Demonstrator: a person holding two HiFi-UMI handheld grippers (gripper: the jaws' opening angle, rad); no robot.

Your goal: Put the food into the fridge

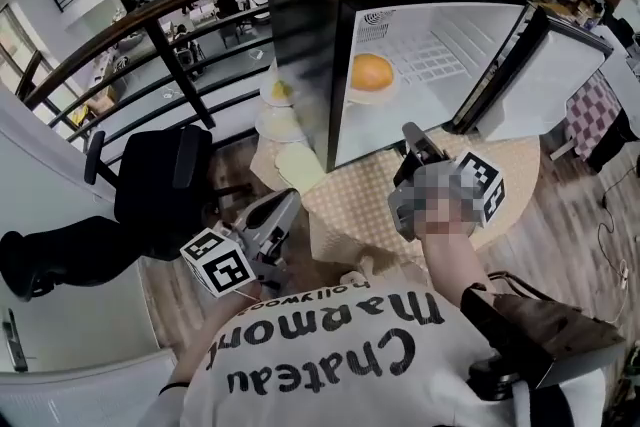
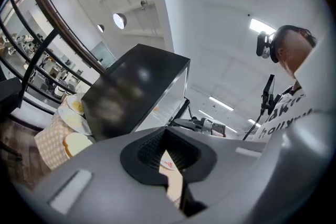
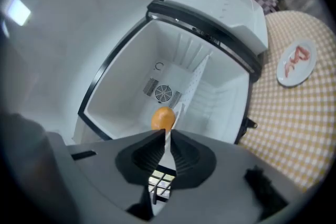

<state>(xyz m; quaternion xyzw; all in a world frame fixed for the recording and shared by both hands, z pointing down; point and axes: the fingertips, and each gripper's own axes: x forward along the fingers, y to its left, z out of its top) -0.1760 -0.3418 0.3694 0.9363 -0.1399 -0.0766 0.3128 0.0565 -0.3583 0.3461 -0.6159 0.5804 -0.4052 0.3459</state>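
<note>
A round, smooth orange bun (image 1: 372,72) sits on a white plate (image 1: 372,98) on the shelf inside the open fridge (image 1: 300,35). The right gripper (image 1: 411,133) hovers just before the opening, jaws pressed together on nothing. The left gripper (image 1: 290,203), low over the checked table (image 1: 350,205), is likewise closed and empty
</note>
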